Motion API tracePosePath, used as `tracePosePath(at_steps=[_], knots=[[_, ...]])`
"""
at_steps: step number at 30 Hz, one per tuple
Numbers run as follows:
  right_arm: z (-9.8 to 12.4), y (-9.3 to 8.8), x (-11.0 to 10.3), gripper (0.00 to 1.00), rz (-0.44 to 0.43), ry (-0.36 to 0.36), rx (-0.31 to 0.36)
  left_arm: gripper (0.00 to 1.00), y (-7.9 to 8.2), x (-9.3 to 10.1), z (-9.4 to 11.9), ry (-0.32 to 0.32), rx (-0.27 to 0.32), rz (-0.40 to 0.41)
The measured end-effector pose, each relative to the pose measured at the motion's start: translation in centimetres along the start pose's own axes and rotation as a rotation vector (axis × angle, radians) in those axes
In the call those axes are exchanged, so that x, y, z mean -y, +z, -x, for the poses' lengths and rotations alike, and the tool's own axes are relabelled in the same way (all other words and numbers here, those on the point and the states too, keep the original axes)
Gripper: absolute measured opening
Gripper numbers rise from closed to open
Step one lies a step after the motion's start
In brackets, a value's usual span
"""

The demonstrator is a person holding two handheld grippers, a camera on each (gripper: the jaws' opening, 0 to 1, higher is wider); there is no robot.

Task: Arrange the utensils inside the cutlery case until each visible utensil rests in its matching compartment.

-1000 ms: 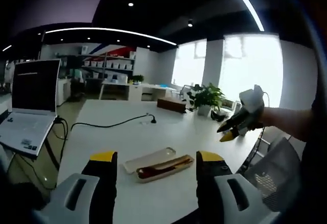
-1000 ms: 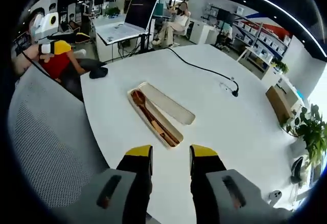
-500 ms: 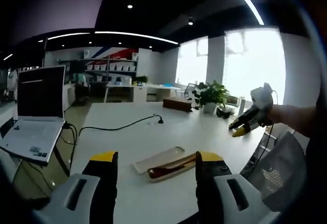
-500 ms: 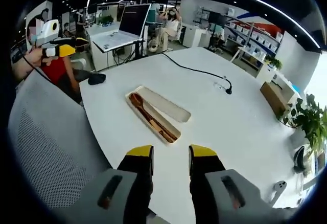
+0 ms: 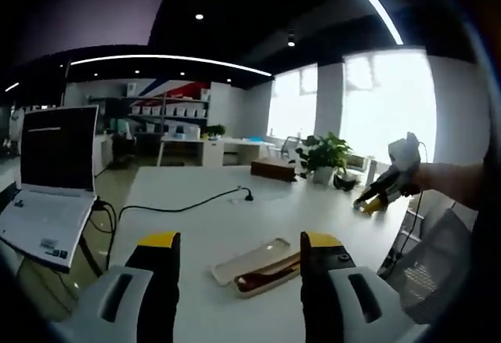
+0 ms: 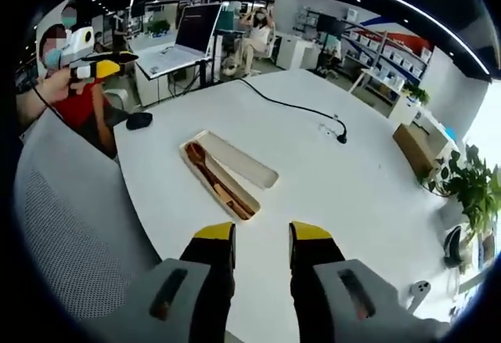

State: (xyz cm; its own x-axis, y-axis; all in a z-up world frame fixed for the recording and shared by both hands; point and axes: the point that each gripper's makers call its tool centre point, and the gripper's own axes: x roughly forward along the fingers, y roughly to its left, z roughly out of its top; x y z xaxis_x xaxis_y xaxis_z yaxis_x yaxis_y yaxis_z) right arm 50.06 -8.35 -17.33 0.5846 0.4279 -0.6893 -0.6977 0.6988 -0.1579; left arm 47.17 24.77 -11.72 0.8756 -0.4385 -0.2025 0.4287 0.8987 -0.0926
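A beige cutlery case (image 6: 223, 190) lies open on the white table (image 6: 337, 194), with a brown wooden spoon (image 6: 205, 164) and other wooden utensils in its tray. Its lid (image 6: 241, 160) rests flat alongside, touching it. In the left gripper view the case (image 5: 270, 272) sits just beyond my left gripper (image 5: 240, 241), which is open wide and empty. My right gripper (image 6: 261, 235) hovers above the table's near edge, short of the case, its jaws apart with nothing between them. A hand holds it at the right (image 5: 382, 196). The left gripper (image 6: 95, 66) is off the table's far left.
A laptop (image 6: 184, 41) stands on a side desk, and a black cable (image 6: 293, 108) runs across the table. A black mouse (image 6: 139, 120) lies near the left edge. A brown box (image 6: 412, 149) and plants (image 6: 470, 190) sit far right. A mesh chair (image 6: 66, 233) is close by.
Both cameras have drifted a little, so the case sits slightly differently in each view. The case and utensils have stayed put, and neither gripper's jaws have changed.
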Motion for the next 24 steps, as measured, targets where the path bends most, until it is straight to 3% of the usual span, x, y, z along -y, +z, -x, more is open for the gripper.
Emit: tracePosePath(at_steps=[2, 4, 6, 15, 19, 24], knots=[[-1.1, 0.0, 0.1, 0.2, -0.018, 0.023, 0.011, 0.65, -0.1, -0.1, -0.2, -0.008, -0.029, -0.008], [-2.3, -0.5, -0.2, 0.2, -0.064, 0.054, 0.007, 0.65, 0.4, -0.3, 0.1, 0.004, -0.013, -0.026], [-3.7, -1.3, -0.9, 0.23, -0.102, 0.103, -0.059, 0.65, 0.6, -0.4, 0.4, 0.006, -0.002, -0.026], [-7.5, 2.7, -2.6, 0.22, 0.0, 0.163, -0.055, 0.66, -2.0, -3.0, 2.1, 0.074, -0.016, 0.052], [-8.4, 2.9, -2.2, 0.22, 0.017, 0.18, -0.063, 0.67, -1.7, -3.4, 1.5, 0.074, -0.01, 0.062], [-8.8, 2.7, -1.0, 0.21, 0.009, 0.18, -0.062, 0.68, -1.7, -2.4, -0.5, 0.018, -0.041, 0.048]])
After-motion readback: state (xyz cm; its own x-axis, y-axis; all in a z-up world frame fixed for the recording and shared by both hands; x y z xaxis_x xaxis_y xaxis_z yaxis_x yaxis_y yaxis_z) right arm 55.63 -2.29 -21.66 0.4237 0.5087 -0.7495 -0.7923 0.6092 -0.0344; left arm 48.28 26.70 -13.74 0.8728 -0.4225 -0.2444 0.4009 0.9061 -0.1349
